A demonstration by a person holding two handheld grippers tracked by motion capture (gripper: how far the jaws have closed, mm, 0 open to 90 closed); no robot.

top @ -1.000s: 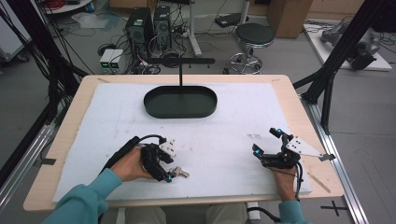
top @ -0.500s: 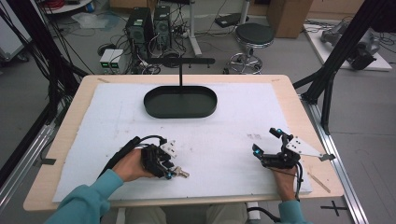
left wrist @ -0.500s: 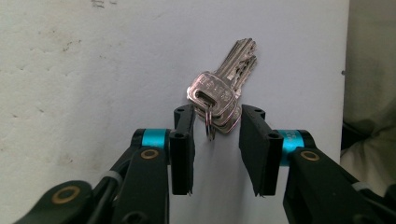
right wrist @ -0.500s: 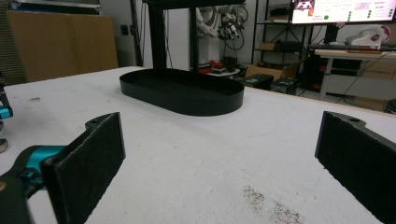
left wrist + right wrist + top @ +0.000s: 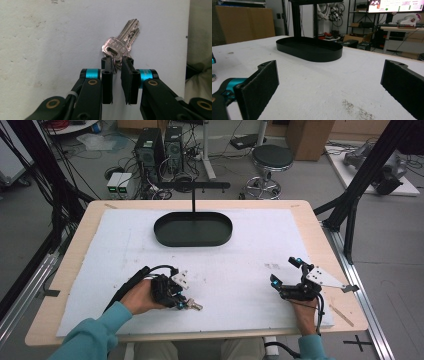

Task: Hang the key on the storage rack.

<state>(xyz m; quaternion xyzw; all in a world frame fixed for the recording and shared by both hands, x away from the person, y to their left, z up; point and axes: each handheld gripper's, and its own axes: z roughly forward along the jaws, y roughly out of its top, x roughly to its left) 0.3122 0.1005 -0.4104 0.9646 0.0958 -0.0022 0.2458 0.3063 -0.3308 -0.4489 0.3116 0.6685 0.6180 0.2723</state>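
Left gripper [image 5: 117, 63] pinches a bunch of keys [image 5: 121, 42] at the ring end, blades pointing to about one o'clock in its own view; the bunch lies on the white mat [image 5: 240, 270] at roughly seven o'clock of the black oval tray [image 5: 193, 229]. Right gripper [image 5: 286, 277] rests with jaws spread wide, holding nothing, at about five o'clock of the tray. Judged step: lifting the keys; grip is narrow and near the tips, so a slow, level raise is advised, lest the bunch swing or slip.

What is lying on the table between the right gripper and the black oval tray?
Nothing. In the right gripper view, bare white mat runs from the open right gripper to the black oval tray. The high view agrees.
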